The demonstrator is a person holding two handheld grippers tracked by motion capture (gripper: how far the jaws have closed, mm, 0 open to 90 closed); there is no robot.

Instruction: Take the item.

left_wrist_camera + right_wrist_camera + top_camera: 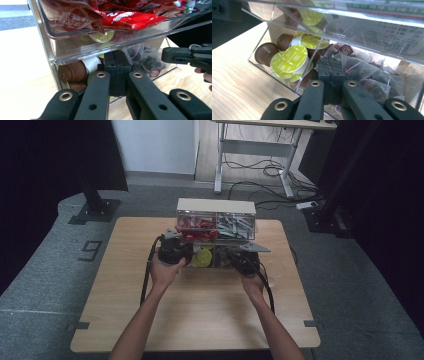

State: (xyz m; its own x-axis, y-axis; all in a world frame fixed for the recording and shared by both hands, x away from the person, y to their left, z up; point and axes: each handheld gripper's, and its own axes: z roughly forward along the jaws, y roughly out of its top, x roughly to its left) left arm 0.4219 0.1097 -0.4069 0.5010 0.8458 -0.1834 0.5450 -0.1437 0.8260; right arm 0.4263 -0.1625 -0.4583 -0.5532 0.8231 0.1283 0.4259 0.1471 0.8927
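A clear two-tier drawer box (pixel 216 206) stands at the back middle of the wooden table (pixel 200 315). Its upper drawer (pixel 105 47) holds red packets (pixel 130 17) and pale sachets (pixel 235 225). The lower drawer (pixel 259 67) holds brown capsules with green lids (pixel 292 58) on one side of a divider and tea bags (pixel 362 72) on the other. My left gripper (pixel 116 62) is shut, its tips at the lower drawer's front by the capsules (pixel 72 72). My right gripper (pixel 330 67) is shut too, tips at the tea bag side. I see nothing between either pair of jaws.
The box sits near the table's far edge, with bare wood in front of it and to both sides. In the left gripper view the right gripper (pixel 166 55) sits close at the right. Beyond the table stand a desk frame (pixel 255 155) and floor cables.
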